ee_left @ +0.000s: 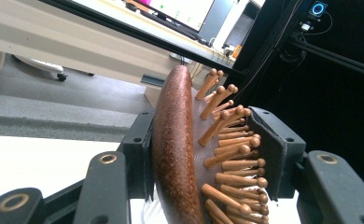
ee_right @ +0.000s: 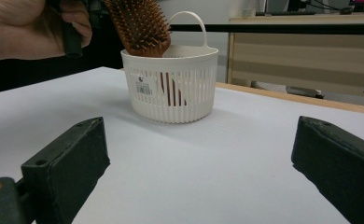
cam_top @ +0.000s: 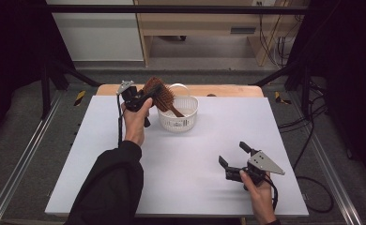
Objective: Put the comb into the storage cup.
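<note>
A white bench (cam_top: 195, 154) fills the lower middle. Grey floor (cam_top: 40, 136) surrounds it, with black frame bars (cam_top: 171, 9) across the top, a wooden desk (cam_top: 195, 23) behind and cables (cam_top: 312, 140) at right.

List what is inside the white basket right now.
The wooden hairbrush stands handle-down in the white basket, its handle showing through the slats. The left gripper clamps its bristled head above the rim. The basket's floor is hidden by the walls.

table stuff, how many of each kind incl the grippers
wooden hairbrush: 1, clamped in the left gripper, handle down in the basket
white basket: 1
grippers: 2, left gripper and right gripper, the latter open and empty
total: 4
</note>
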`<state>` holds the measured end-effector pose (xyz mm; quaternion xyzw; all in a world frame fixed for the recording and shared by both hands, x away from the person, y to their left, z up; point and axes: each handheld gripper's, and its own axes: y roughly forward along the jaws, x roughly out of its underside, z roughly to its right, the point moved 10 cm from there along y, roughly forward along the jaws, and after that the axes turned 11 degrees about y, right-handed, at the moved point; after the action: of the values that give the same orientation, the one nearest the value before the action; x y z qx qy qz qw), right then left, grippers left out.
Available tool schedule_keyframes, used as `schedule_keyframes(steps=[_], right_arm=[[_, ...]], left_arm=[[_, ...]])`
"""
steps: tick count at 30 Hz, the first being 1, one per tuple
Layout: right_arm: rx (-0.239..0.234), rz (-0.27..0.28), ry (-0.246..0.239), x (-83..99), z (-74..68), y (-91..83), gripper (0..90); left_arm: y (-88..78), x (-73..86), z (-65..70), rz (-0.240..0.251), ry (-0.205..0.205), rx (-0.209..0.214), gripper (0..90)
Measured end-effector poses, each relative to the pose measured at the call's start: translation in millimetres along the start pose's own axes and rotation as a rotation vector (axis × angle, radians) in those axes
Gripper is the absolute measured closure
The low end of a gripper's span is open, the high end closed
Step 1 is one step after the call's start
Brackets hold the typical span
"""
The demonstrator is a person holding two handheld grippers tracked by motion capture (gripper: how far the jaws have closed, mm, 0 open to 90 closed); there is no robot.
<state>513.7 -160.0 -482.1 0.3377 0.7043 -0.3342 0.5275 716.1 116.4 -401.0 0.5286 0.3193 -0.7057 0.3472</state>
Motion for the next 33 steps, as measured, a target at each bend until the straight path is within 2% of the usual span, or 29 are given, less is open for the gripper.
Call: schedule_keyframes(steps=[33], right_arm=[[0.002, -0.004, 0.002, 0.9, 0.9, 0.7, 3.6]], left_arm=[[-2.2, 4.8, -10.7, 0.001, -0.023, -0.008, 45.1]])
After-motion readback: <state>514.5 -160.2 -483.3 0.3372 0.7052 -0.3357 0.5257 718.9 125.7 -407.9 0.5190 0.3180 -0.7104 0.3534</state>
